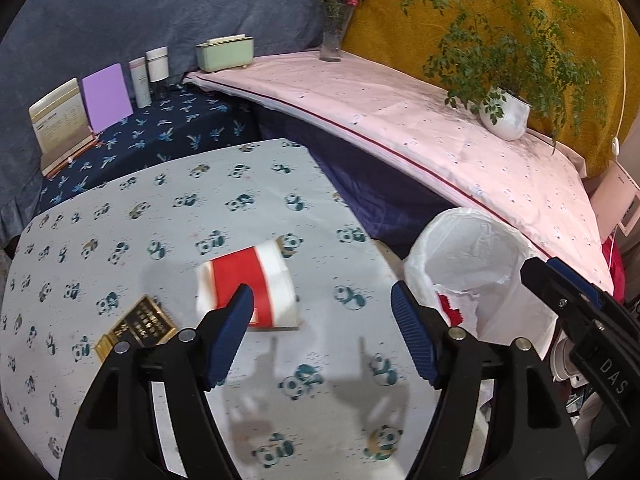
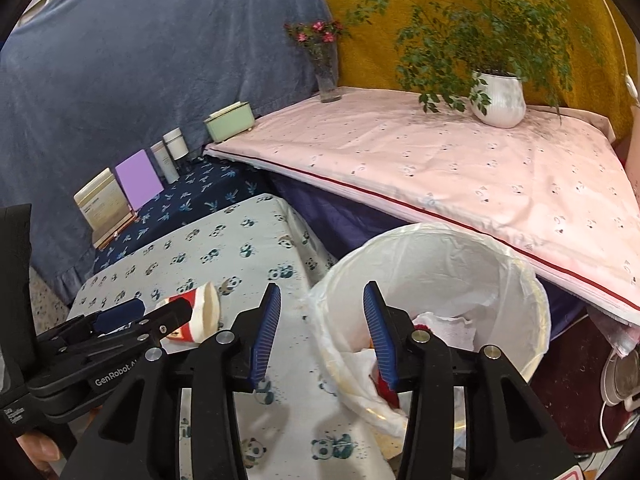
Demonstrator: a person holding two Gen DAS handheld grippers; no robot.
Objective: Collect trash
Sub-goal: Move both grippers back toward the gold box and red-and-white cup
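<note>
Trash is partly collected: crumpled white paper and something red already lie inside the white-lined bin, which stands at the edge of the panda-print table. Left for you beside the bin on that table are a red-and-white paper cup on its side and, beyond it from the bin, a small black-and-gold packet. Your left gripper hangs over the cup with jaws apart and empty; your right gripper, also apart and holding nothing, sits at the bin's rim.

A clear glass vase of pink flowers and a white ceramic potted fern stand along the pink-clothed counter's far edge.
</note>
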